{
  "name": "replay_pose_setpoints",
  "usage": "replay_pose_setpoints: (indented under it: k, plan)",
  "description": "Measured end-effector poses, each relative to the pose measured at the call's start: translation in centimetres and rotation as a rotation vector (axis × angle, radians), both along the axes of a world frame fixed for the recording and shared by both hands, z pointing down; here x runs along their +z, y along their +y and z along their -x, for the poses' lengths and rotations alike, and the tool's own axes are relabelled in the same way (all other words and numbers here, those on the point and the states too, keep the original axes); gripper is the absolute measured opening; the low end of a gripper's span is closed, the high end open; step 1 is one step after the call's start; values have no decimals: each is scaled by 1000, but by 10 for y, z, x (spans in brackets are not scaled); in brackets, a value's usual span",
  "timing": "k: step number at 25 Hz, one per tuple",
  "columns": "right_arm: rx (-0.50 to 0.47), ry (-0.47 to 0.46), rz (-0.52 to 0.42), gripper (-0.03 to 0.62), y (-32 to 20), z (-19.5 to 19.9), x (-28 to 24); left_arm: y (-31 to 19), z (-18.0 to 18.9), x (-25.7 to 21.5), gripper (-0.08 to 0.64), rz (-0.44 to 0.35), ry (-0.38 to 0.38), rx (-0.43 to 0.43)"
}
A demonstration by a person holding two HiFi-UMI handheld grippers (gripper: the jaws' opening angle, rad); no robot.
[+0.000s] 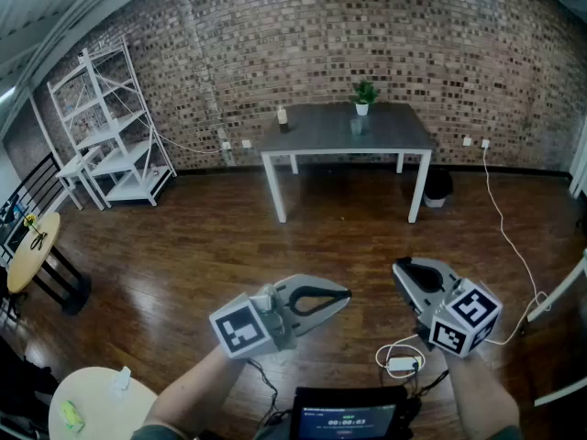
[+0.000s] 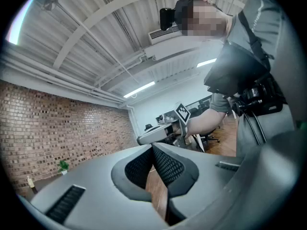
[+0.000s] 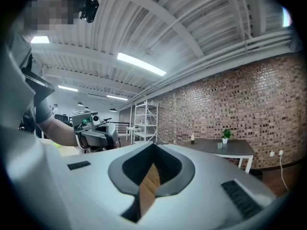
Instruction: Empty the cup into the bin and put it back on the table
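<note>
Left gripper [image 1: 346, 295] sits low in the head view, held about level and angled towards the right one. Its own view shows the jaws clenched tip to tip, with only wooden floor [image 1: 229, 236] in the slot behind the tips. Right gripper [image 1: 397, 267] is level too, nose towards the far wall, jaws pressed together on nothing. Both forearms are cut off at the bottom edge of the head view.

The cup [image 3: 219, 145] stands well away from both grippers, on the grey table [image 1: 385, 140] by the brick wall, just beside the little potted plant [image 1: 364, 96]. From the head view it's barely a pale smudge; the right gripper view picks it out better. The dark bin [image 1: 437, 187] is on the floor by the table's right legs, partly behind one. The left gripper view shows only the plant and a small pale item at its far left, too small to name, but it catches the right gripper side-on. A white shelf unit [image 1: 110, 126] stands at the left.
</note>
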State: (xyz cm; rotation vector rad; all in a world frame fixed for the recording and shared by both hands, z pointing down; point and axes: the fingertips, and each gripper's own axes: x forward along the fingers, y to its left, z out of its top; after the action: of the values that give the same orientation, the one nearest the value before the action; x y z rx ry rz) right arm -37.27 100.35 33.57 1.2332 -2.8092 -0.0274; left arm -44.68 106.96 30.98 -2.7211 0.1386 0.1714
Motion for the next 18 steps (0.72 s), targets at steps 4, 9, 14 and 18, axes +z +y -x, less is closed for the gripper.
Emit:
replay_pose_setpoints:
  k: [4, 9, 14, 18]
  plan:
    - [-9, 20, -6, 3, 8, -7, 3, 11, -8, 9, 2, 24, -26, -4]
    - [-7, 7, 22, 3, -14, -20, 11, -4, -15, 13, 2, 68, 18, -25]
    - [17, -14, 30, 3, -47, -31, 19, -32, -19, 30, 2, 94, -9, -21]
    - [35, -27, 29, 3, -83, -30, 20, -71, -13, 28, 2, 86, 0, -18]
